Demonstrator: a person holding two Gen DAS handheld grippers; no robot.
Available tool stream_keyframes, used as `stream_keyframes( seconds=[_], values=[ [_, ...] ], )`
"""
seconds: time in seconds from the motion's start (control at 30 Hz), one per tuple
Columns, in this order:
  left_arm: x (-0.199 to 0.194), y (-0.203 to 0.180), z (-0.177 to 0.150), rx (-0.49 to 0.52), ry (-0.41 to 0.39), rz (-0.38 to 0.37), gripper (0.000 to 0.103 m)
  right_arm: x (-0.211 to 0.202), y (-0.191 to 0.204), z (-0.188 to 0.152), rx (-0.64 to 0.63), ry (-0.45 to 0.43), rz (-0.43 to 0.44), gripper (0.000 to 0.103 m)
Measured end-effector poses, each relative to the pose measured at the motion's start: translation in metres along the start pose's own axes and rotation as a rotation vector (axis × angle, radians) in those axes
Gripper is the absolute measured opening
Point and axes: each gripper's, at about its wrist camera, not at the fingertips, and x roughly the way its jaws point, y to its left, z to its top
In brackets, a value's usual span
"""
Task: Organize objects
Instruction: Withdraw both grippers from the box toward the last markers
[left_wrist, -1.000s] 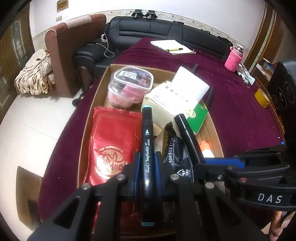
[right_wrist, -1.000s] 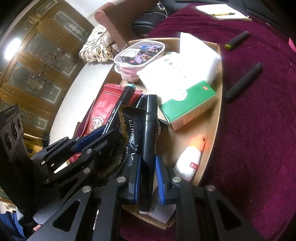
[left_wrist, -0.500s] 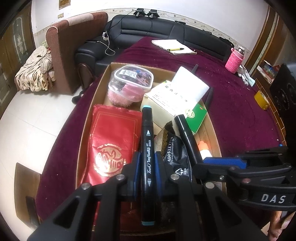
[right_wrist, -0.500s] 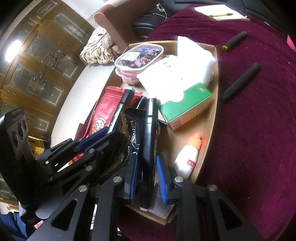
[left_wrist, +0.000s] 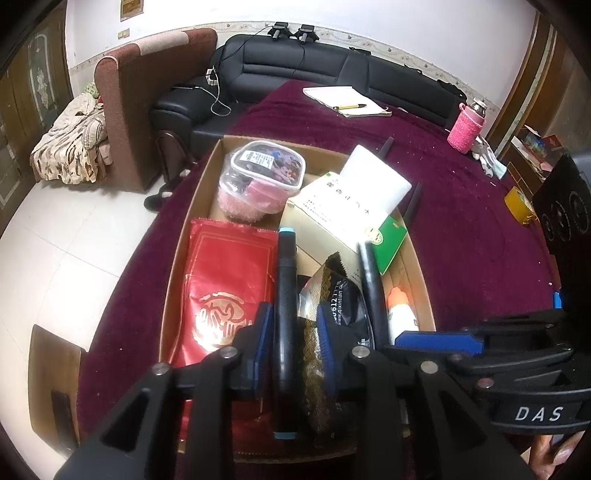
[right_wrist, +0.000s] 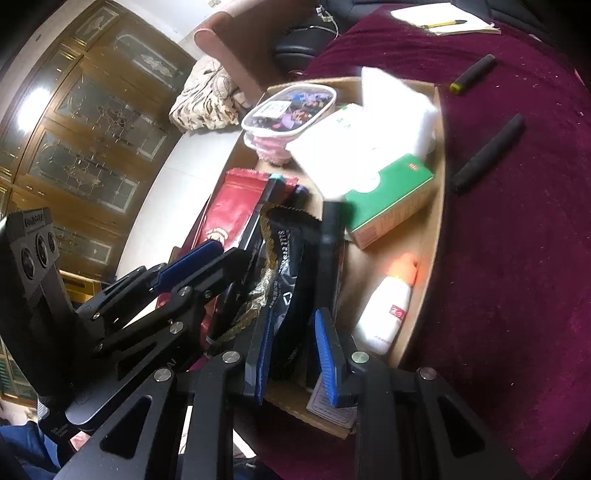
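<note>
The left hand-held gripper (left_wrist: 291, 343) has just been opening; its blue pads now stand apart, and the black marker with teal end caps (left_wrist: 286, 295) lies loose between them, resting in the open cardboard box (left_wrist: 188, 221) beside the red foil pouch (left_wrist: 225, 288). The right hand-held gripper (right_wrist: 295, 354) has likewise been opening, pads apart around a second black marker (right_wrist: 328, 251) lying across the black gold-trimmed packet (right_wrist: 284, 266). The box sits on the maroon-covered bench (right_wrist: 517, 258) (two more dark markers (right_wrist: 487, 155) lie outside it). A white glue bottle (right_wrist: 384, 314) lies by the box wall.
</note>
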Motion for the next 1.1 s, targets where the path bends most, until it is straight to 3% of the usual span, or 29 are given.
stream_keyframes(
  seconds=[0.33,0.6,0.77,0.93,1.1],
  values=[
    [-0.005,-0.007,0.009,0.012,-0.019,-0.018,0.027,-0.038,-0.045,-0.008,0.145,-0.082,-0.014,0.032],
    [-0.005,-0.045,0.026,0.093,-0.036,-0.068,0.029,-0.073,-0.096,-0.031,0.285,-0.147,-0.039,0.041],
    [-0.001,-0.083,0.045,0.179,-0.032,-0.134,0.036,-0.097,-0.123,-0.048,0.354,-0.192,-0.055,0.043],
    [0.026,-0.129,0.069,0.271,0.017,-0.210,0.039,-0.118,-0.155,-0.072,0.430,-0.228,-0.064,0.046],
    [0.077,-0.163,0.096,0.297,0.100,-0.197,0.039,-0.134,-0.179,-0.095,0.478,-0.250,-0.082,0.046]
  ],
)
